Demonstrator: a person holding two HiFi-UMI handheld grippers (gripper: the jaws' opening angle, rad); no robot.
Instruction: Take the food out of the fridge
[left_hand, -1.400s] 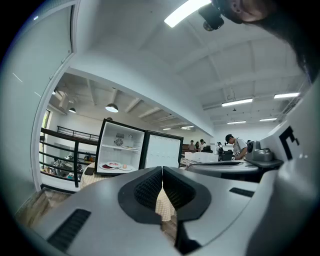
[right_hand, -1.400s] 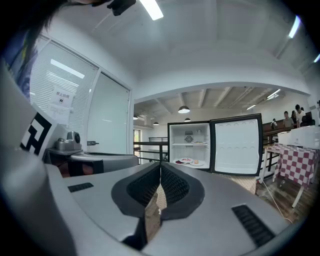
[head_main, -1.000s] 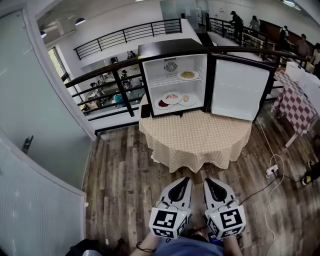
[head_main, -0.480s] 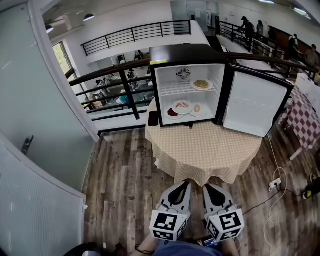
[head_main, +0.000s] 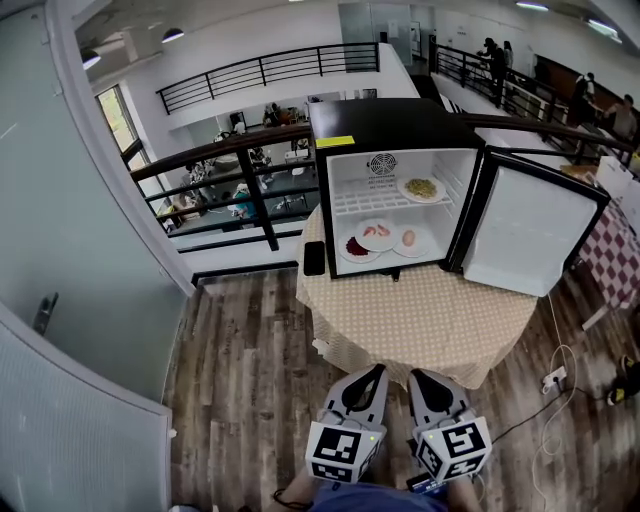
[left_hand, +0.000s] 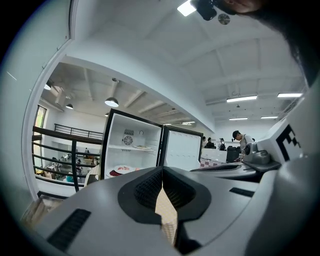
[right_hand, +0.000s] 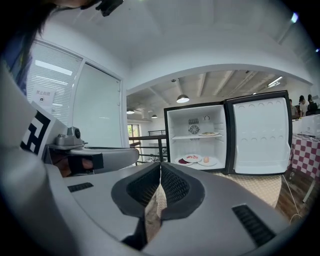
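Observation:
A black mini fridge (head_main: 400, 200) stands on a round table (head_main: 430, 320) covered with a beige checked cloth. Its door (head_main: 530, 235) hangs open to the right. The upper shelf holds a plate of yellowish food (head_main: 422, 188). On the fridge floor lie three plates: dark red food (head_main: 355, 247), pink food (head_main: 377, 232) and a pale round piece (head_main: 408, 239). My left gripper (head_main: 377, 371) and right gripper (head_main: 417, 376) are side by side short of the table's near edge. Both point at the fridge, shut and empty. The jaws meet in the left gripper view (left_hand: 162, 170) and in the right gripper view (right_hand: 160, 167).
A dark phone-like slab (head_main: 313, 258) leans at the fridge's left side. A black railing (head_main: 240, 170) runs behind the table. A glass wall (head_main: 70, 260) is at the left. At the right are a red checked table (head_main: 622, 250) and a power strip with cable (head_main: 553, 378) on the wooden floor.
Fridge and table have come nearer and now sit lower and larger in the head view. Both grippers went forward together, still shut, up to the table's near edge.

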